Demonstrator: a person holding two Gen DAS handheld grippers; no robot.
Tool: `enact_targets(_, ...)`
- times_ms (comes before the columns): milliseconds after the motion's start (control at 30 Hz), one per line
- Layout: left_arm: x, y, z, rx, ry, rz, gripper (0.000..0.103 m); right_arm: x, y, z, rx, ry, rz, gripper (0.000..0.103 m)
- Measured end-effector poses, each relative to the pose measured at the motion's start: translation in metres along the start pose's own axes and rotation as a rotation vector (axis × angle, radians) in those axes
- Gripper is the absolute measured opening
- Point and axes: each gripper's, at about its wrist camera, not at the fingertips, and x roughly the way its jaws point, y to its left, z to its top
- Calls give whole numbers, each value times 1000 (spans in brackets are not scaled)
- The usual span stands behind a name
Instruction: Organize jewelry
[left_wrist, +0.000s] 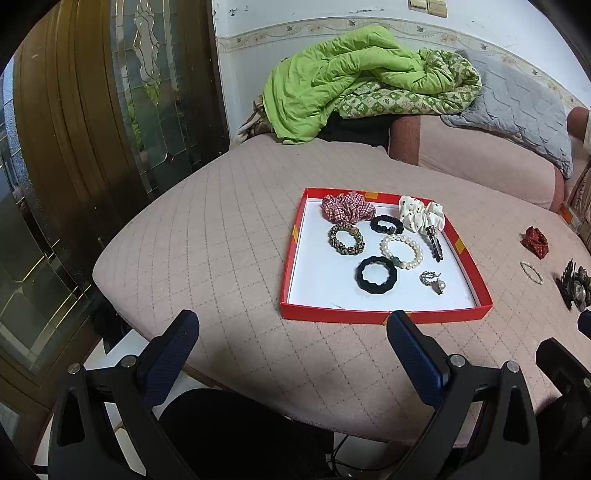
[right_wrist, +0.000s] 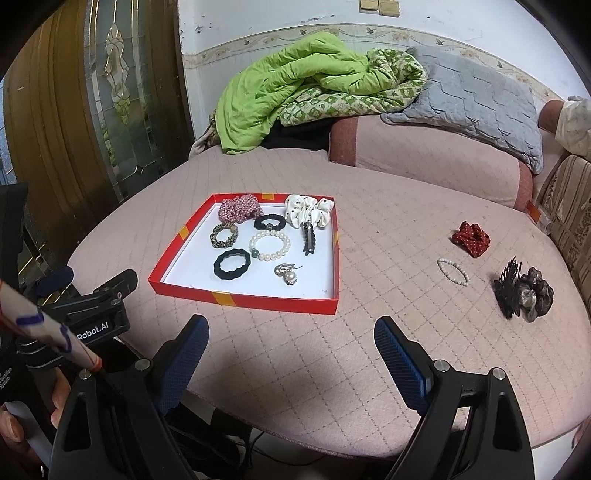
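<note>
Counter (right_wrist: 332, 354) under pink quilted cloth carries one red tray (right_wrist: 243, 299), white inside, left of centre. The tray holds eight pieces: three fabric scrunchies, two black hair ties (right_wrist: 232, 263), one pearl bracelet (right_wrist: 269, 244), one brooch (right_wrist: 288, 274), and one black hair clip (right_wrist: 308, 238) whose long axis runs front to back. Right of the tray, well apart, lie four more: red scrunchie (right_wrist: 472, 238), thin pearl bracelet (right_wrist: 453, 271), black claw clip (right_wrist: 509, 288), brown scrunchie (right_wrist: 535, 293). Left claw (left_wrist: 291, 334) and right claw (right_wrist: 290, 336) both gape wide, gripping nothing.
</note>
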Motion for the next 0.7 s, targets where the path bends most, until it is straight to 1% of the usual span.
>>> enact_targets(700,2,4,-2,-3,3,12,101,2,0,5,6,-15,0,94)
